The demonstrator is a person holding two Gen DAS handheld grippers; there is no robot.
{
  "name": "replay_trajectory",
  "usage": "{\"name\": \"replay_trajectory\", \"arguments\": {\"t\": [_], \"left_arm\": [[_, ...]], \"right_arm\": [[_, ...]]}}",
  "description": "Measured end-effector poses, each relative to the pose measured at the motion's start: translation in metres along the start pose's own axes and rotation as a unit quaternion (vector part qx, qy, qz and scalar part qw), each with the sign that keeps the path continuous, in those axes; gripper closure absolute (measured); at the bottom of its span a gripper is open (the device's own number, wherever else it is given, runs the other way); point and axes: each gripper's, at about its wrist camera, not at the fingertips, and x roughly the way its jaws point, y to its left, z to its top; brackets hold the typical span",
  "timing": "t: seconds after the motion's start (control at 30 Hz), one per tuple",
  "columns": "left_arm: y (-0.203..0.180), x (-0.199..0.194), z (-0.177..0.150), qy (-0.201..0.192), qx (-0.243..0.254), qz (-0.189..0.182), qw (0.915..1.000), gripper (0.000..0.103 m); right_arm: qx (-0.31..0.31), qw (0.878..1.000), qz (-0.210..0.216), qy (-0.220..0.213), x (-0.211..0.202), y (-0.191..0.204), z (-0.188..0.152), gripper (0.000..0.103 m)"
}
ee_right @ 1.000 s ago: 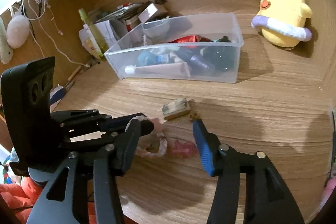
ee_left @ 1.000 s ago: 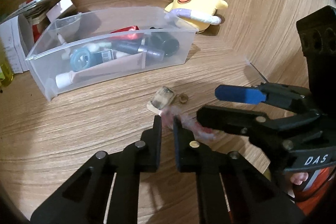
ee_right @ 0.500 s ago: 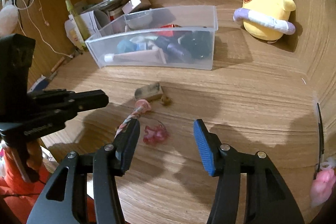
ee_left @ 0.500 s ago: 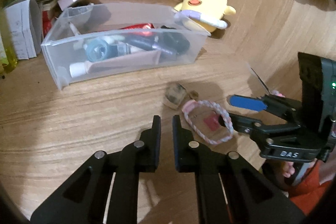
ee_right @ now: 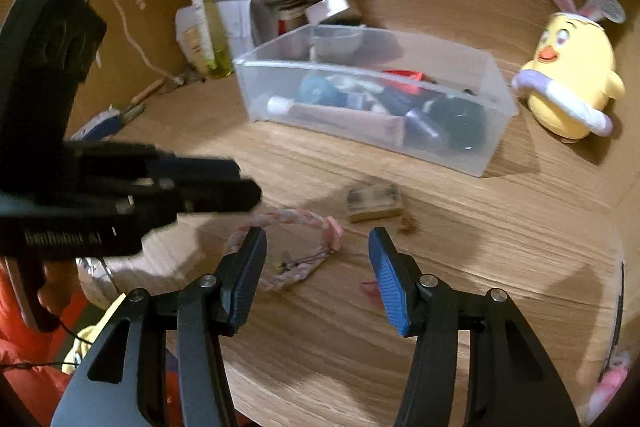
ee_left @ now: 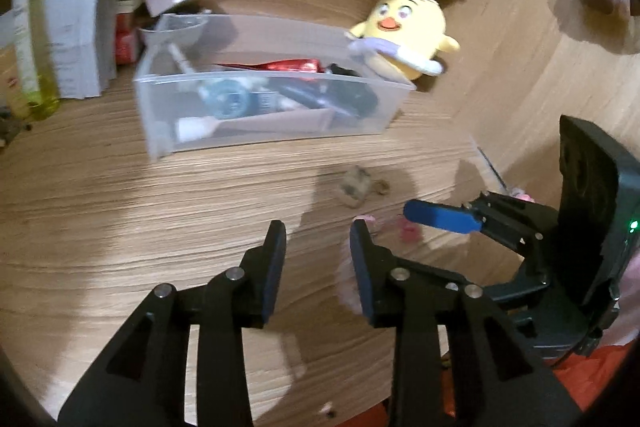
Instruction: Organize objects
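Spanning both views, a wooden desk (ee_right: pixel 500 247) carries a clear bin (ee_right: pixel 496 83) filled with tubes and bottles, with a yellow chick plush (ee_right: pixel 568 75) just beside its right end. The left gripper (ee_left: pixel 316 239) hovers over bare wood, jaws opening with nothing between them; a blurred pink shape shows just behind its right finger. The right gripper (ee_right: pixel 318 239) hangs above the desk with jaws partly open, gripping nothing. A pink braided bracelet (ee_right: pixel 280 219) lies flat on the desk, partly behind the right gripper's left finger and partly in the gap between the jaws. A small worn block (ee_right: pixel 374 201) sits between bracelet and bin, a brown crumb (ee_right: pixel 408 225) beside it.
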Motion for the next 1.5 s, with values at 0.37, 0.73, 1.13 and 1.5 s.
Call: {"name": "replay_trajectory", "arguments": {"t": [0.37,0.73,1.13,1.5], "left_arm": [[-0.007,0.01,-0.006,0.014,0.035,0.008,0.9993,0.058],[-0.03,0.043,0.001,0.05,0.104,0.027,0.993,0.062],[-0.032,0.054,-0.005,0.053,0.11,0.028,0.9921,0.093],[-0.02,0.04,-0.002,0.022,0.085,0.046,0.9951,0.094]], "right_arm": [[0.007,0.999,-0.031,0.001,-0.005,-0.006,-0.004,0.053],[0.057,0.997,-0.05,0.022,0.004,-0.036,-0.019,0.072],[0.059,0.995,-0.084,-0.005,-0.007,-0.045,-0.02,0.086],[0.08,0.991,-0.099,-0.037,-0.032,-0.061,-0.011,0.086]]}}
